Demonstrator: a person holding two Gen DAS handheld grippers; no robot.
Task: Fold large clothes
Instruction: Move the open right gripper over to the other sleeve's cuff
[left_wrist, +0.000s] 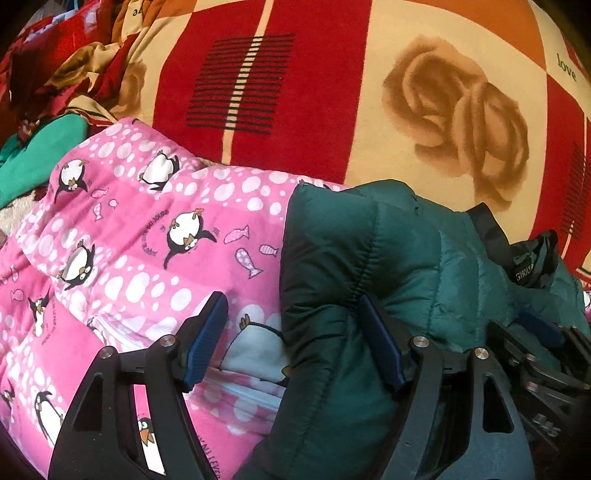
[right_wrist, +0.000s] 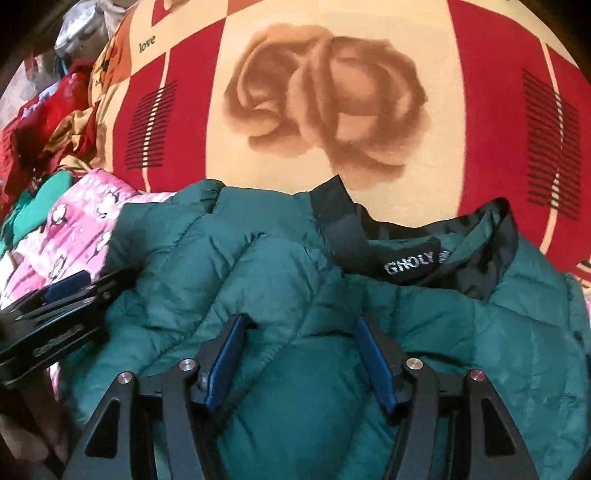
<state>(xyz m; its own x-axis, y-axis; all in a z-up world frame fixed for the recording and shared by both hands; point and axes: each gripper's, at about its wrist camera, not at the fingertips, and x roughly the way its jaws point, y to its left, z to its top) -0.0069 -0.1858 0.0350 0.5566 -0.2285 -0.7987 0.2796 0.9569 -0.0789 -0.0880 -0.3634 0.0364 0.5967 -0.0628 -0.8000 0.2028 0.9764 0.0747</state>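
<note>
Dark green puffer jacket (right_wrist: 280, 280) lies bunched on the patterned bedspread (right_wrist: 369, 122), overlapping a pink penguin quilt (left_wrist: 140, 229). Right gripper (right_wrist: 301, 356) jaws apart over its quilting. Left gripper (left_wrist: 293, 339) jaws apart, straddling the jacket's left edge.

"love" in small dark letters on the bedspread (right_wrist: 495, 122), beside the orange squares, legible in both views. Another word at its top left edge in the left view, cut off and upside down; only "e" sure. White "GHOLY" on the black neck label (right_wrist: 412, 264) of the green jacket (right_wrist: 258, 258). Small curved dark print on the pink penguin quilt (left_wrist: 147, 229), too small to read.
</note>
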